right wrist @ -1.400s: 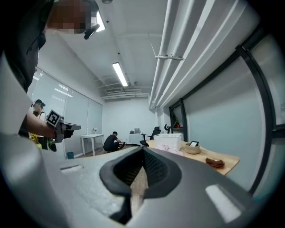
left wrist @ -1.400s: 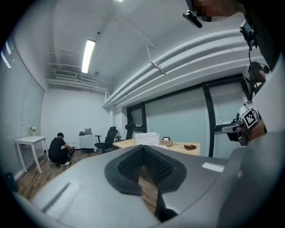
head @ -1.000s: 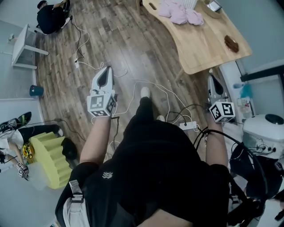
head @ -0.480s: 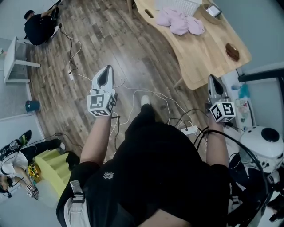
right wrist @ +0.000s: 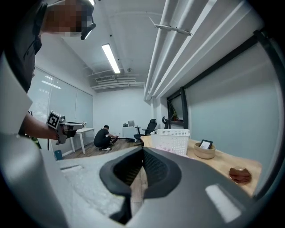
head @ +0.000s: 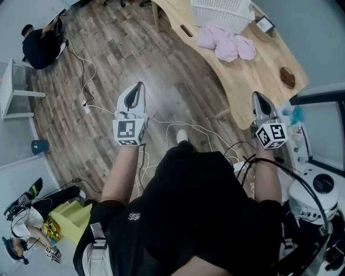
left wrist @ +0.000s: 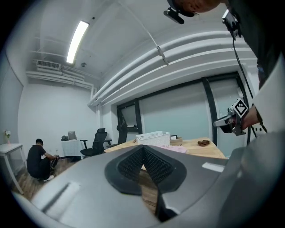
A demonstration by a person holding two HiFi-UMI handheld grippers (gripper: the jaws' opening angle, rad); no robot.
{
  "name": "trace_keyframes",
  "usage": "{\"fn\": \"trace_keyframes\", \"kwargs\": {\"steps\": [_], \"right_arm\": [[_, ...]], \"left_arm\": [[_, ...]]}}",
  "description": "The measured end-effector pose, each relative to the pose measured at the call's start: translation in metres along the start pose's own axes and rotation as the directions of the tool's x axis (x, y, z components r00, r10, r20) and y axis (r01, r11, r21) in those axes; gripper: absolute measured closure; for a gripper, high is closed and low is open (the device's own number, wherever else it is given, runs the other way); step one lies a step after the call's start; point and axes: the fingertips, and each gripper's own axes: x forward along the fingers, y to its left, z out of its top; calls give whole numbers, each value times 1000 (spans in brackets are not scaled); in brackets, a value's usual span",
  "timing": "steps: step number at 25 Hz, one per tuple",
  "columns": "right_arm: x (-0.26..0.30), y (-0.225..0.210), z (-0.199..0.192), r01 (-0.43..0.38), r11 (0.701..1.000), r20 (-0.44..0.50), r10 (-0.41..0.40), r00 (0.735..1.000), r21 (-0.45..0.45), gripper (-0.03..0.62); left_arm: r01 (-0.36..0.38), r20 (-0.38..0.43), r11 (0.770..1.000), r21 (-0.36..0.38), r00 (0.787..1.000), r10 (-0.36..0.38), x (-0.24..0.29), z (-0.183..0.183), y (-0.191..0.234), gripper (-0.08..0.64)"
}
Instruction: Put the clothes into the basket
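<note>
The basket [head: 221,13] is cut off by the head view's top edge, so only its near wall shows. The brown thing [head: 287,77] on the table [head: 259,59] is too small to identify. In the left gripper view the clothes [left wrist: 174,148] are mostly hidden behind the left gripper [left wrist: 143,151].

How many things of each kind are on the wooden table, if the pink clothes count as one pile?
White basket: 1
Pink clothes pile: 1
Wooden bowl: 1
Small frame: 1
Brown object: 1
Total: 5

Wooden table [head: 253,70], white basket [head: 221,12], pink clothes [head: 226,43], small brown thing [head: 287,77], perhaps a dish
</note>
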Motion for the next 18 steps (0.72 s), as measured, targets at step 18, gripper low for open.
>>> {"fn": "trace_keyframes", "kwargs": {"steps": [18], "right_arm": [[124, -27, 11, -5, 999, 14, 4, 1000, 43, 591]], "left_arm": [[1, 15, 996, -93, 1000, 0, 93, 0, 68, 552]]}}
